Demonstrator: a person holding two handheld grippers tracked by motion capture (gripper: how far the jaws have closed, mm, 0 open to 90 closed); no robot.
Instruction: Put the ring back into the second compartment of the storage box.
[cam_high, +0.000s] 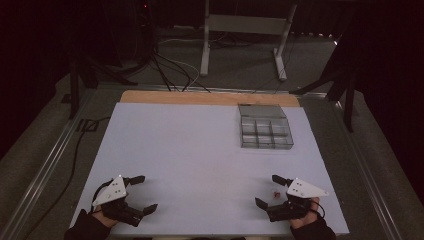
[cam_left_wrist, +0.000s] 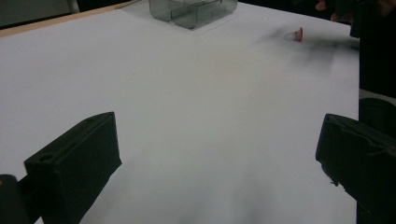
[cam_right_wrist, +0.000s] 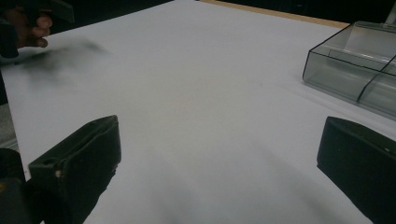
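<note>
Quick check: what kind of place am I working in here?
Probably a lab recording station: a white-topped table with only a clear organiser box and a small red piece, floor cables, dark surroundings.

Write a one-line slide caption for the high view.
Both open grippers, left and right, rest near a white table's front edge; clear compartment box beyond.

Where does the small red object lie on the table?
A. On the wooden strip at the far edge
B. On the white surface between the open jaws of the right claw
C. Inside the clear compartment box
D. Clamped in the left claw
B: in the high view the small red object lies on the white table between the spread jaws of the right claw.
</note>
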